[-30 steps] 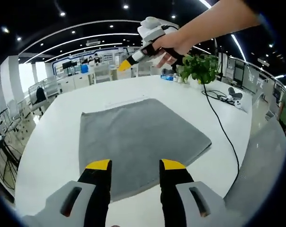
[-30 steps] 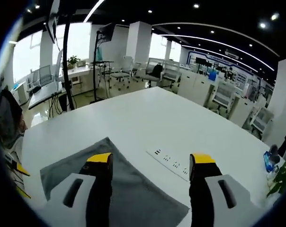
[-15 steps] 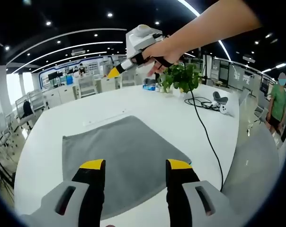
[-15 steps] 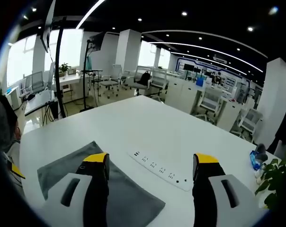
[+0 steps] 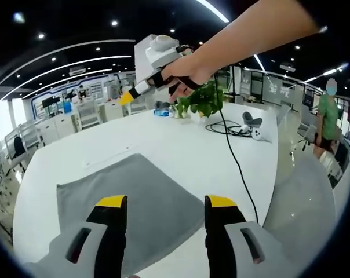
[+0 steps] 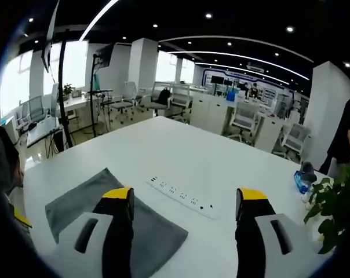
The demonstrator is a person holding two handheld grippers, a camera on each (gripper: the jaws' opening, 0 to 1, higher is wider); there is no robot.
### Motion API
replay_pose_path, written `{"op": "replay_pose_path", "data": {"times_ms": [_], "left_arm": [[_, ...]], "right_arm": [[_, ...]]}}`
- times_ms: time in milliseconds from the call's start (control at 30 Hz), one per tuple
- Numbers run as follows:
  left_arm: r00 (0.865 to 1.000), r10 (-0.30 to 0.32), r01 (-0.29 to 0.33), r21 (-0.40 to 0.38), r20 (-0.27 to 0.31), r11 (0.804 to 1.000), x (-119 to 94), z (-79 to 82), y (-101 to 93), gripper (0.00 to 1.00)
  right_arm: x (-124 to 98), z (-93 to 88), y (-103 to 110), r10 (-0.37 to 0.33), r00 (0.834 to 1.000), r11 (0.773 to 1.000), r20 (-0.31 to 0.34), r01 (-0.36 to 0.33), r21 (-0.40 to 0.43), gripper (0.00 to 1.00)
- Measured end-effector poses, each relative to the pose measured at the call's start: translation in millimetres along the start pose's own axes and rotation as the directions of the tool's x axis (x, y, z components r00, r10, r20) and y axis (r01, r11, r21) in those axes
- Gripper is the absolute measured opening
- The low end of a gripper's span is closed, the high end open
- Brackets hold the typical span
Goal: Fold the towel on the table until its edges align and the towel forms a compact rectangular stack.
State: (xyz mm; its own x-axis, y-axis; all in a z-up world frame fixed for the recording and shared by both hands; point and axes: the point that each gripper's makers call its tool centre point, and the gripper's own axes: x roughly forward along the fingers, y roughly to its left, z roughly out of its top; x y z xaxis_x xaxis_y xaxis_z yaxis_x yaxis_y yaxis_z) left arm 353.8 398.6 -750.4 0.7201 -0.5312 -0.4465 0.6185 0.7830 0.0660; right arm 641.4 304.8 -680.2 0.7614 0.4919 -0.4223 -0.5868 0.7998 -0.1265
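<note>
Left gripper view: the left gripper (image 5: 162, 202) hangs over the near edge of the grey towel (image 5: 128, 202), jaws spread, nothing between them; the towel lies flat and unfolded on the white table (image 5: 181, 139); the right gripper (image 5: 141, 81) is held high above the table's far side in a hand (image 5: 183, 66), and whether its jaws are apart cannot be told here. Against a second ago the towel sits lower and further left in this view and the plant (image 5: 201, 98) and black cable (image 5: 236, 162) have slid toward centre; the whole scene shifted together, so the camera swung, not the cloth.

Right gripper view: the right gripper (image 6: 185, 197) has its jaws spread wide and empty; a towel corner (image 6: 163, 240) lies below them, with a white power strip (image 6: 183, 197) just beyond it; that view has likewise drifted, bringing the plant in at the right.

Judgement: no fold begun; both tools are apart from the cloth, so the first grasp is yet to come.

Writing: none legible; distant wall signs are too small to read.
</note>
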Motion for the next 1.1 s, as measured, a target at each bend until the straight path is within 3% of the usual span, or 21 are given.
{"op": "replay_pose_path", "data": {"times_ms": [233,633,900,1100], "left_arm": [[0.999,-0.045,0.045,0.022,-0.021,0.999,10,2.7,-23.9,0.55],[0.998,-0.027,0.028,0.014,-0.052,1.0,37,-3.2,-44.2,0.55],[0.996,-0.012,0.013,0.006,-0.087,1.0,52,-14.1,-58.5,0.54],[0.993,-0.026,0.029,0.033,-0.116,0.999,64,-25.4,-69.2,0.5]], "right_arm": [[-7,-24.2,-9,0.006,1.0,0.999,-0.011,-0.006,0.047,0.7],[0,-44.6,-11,0.091,0.996,0.995,-0.025,-0.09,0.041,0.68],[5,-67.0,-3,0.143,0.989,0.99,-0.04,-0.142,0.019,0.6],[8,-86.1,2,0.182,0.981,0.983,-0.071,-0.182,0.011,0.48]]}}
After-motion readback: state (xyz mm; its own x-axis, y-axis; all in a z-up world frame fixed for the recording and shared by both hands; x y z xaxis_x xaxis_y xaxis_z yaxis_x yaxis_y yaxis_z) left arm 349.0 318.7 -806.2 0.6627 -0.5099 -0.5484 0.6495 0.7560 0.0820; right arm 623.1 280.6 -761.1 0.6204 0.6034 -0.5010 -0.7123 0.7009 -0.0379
